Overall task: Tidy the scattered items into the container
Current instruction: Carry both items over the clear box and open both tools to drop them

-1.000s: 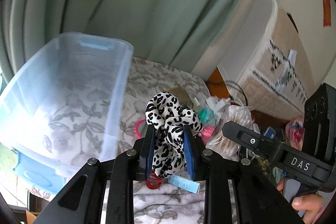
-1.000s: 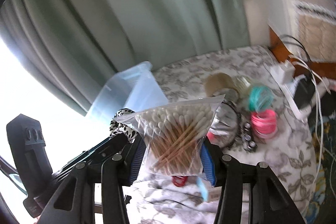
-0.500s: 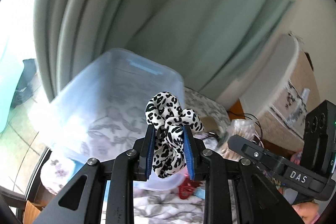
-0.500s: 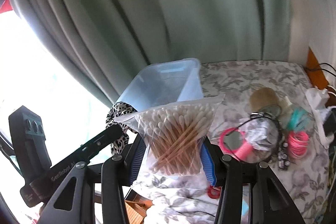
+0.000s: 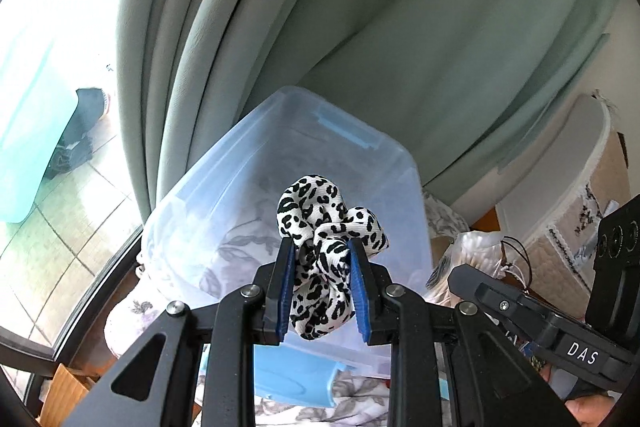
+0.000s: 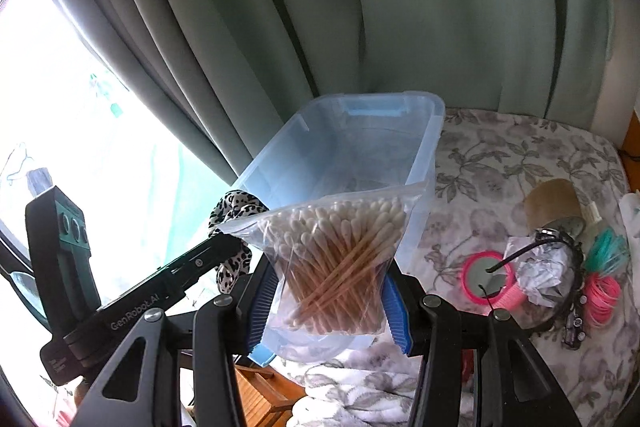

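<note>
The left tongs (image 5: pixel 323 289) clench 1 scrunchie (image 5: pixel 326 227), the right tongs (image 6: pixel 326 301) 1 swab bag (image 6: pixel 336 267), before 1 bin (image 6: pixel 424 131).

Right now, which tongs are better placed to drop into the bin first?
Probably left: the left tongs hold the scrunchie in line with the bin opening. The right tongs, holding the cotton swab bag, look further back.

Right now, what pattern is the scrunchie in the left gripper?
Black-and-white leopard print. The scrunchie shows best in the left wrist view, clamped in the left gripper.
</note>
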